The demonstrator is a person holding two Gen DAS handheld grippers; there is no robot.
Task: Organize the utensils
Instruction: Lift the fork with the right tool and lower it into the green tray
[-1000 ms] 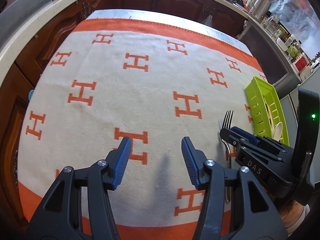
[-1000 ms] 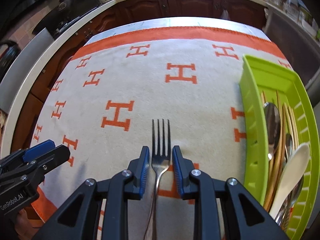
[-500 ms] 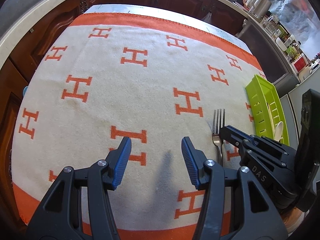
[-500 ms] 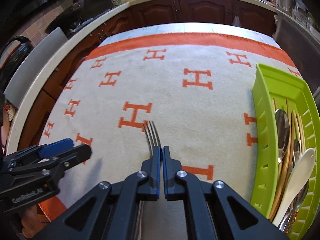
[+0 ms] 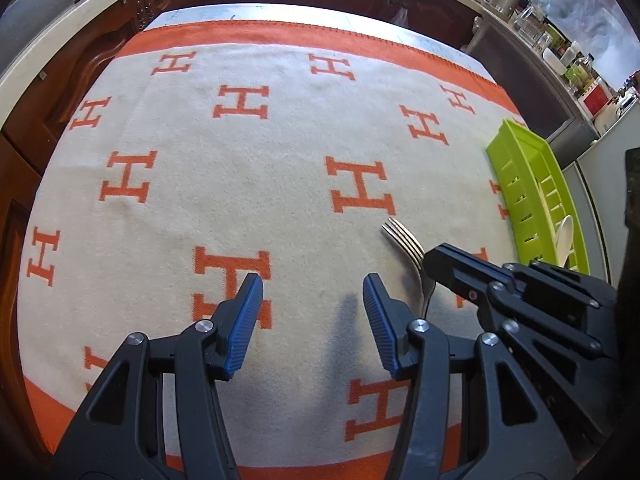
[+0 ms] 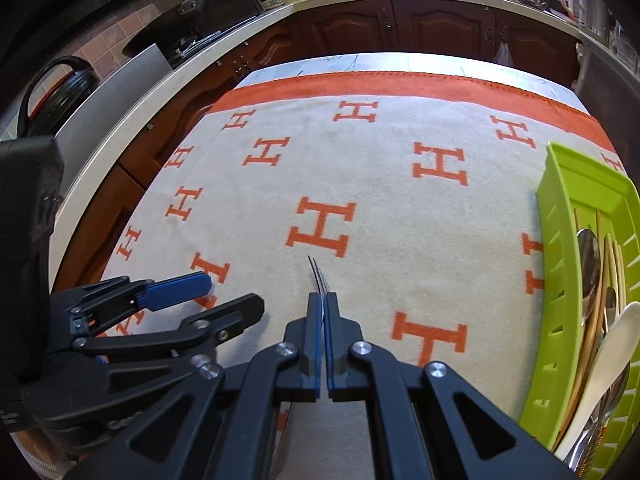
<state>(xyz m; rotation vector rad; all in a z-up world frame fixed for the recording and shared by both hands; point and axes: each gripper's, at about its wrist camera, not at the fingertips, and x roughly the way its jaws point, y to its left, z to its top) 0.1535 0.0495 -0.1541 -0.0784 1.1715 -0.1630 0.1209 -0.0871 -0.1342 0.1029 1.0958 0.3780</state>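
Right wrist view: right gripper [image 6: 322, 312], angled steeply down, clamps the fork [image 6: 317, 276] edge-on above the blanket [image 6: 400, 220], left of the green tray [image 6: 548, 280]. Left gripper [image 5: 312, 312] hovers half-spread, empty.

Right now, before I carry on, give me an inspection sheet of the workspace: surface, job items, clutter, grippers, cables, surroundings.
Surface: table under a cream blanket with orange H marks and an orange border.
Job's things: fork pinched in the right gripper, tines pointing away; green tray at the right edge, holding metal spoons, a white spoon and wooden chopsticks.
Clutter: nothing seen on the blanket.
Grippers: left gripper open, nothing between its jaws, over bare blanket; right gripper shut on the fork.
Cables: nothing seen.
Surroundings: dark wooden cabinets beyond the table, countertop crowded with kitchenware.
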